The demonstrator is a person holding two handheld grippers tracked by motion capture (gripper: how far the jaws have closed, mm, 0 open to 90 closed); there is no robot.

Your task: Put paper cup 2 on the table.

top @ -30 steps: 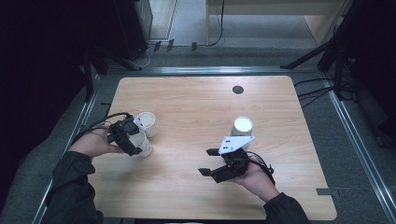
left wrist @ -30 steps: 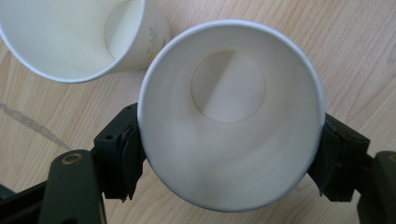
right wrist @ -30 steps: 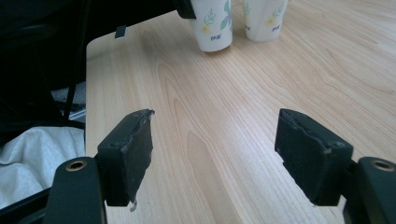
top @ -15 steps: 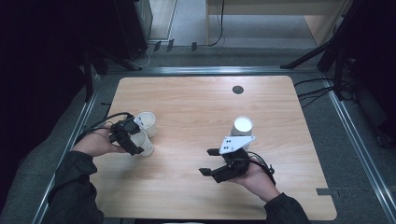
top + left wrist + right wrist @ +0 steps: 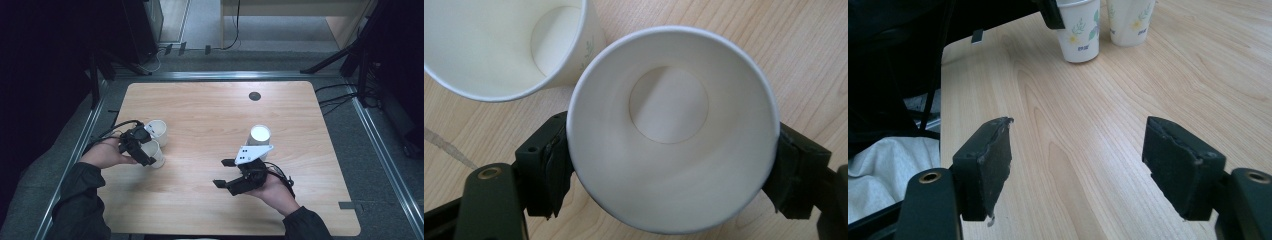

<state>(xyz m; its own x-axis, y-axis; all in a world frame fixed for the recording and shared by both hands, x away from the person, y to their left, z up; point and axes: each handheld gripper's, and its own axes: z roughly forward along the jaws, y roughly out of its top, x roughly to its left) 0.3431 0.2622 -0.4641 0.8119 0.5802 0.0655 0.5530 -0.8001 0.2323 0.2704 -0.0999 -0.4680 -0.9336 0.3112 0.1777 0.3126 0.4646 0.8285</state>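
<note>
Three paper cups stand on the desk in the high view; the left gripper is at the nearer cup, well left of the tall cup. In the left gripper view its fingers have just been opening, loosely flanking that cup. In the right gripper view, the right gripper has its fingers spread, empty.

A light wooden table carries two upright paper cups and a cup stack.
</note>
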